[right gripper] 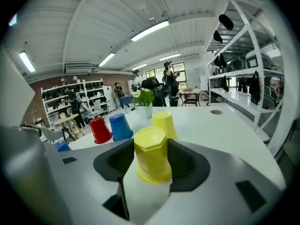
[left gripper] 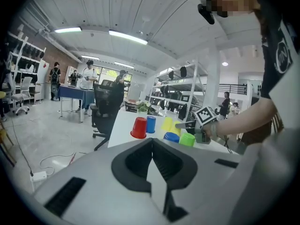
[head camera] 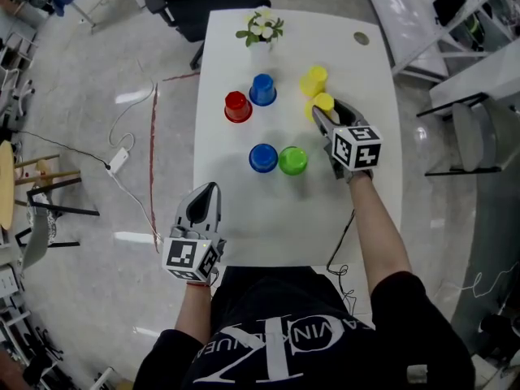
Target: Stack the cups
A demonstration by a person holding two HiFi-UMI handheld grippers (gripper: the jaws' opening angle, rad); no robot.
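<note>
White worktop (head camera: pixel 268 226) seen from the head view, with twelve o'clock taken as its far edge. Six plastic cups stand on it, every one mouth-down and each on its own.

Left group: red cup (head camera: pixel 237 106) with the far blue cup (head camera: pixel 262 89) just beside it at one o'clock.

Centre pair: near blue cup (head camera: pixel 263 158) with the green cup (head camera: pixel 292 161) side by side, the green at three o'clock of the blue; whether they touch cannot be told.

Right group: far yellow cup (head camera: pixel 314 80) with the near yellow cup (head camera: pixel 323 102) just beside it at five o'clock.

At the twelve o'clock edge a white pot (head camera: pixel 260 49) holds a small plant (head camera: pixel 261 28) with green leaves and pale flowers.

Right tongs (head camera: pixel 331 114) reach in from five o'clock. In the right gripper view the near yellow cup stands upright between the two pads, its flanks against them on both sides, so the tongs are clamped on it while its rim sits on the worktop.

Left tongs (head camera: pixel 207 193) rest at seven o'clock near the front edge, pointing toward twelve, well apart from all the cups. The left gripper view shows their tips together with nothing between them; the cups appear beyond the tips.
</note>
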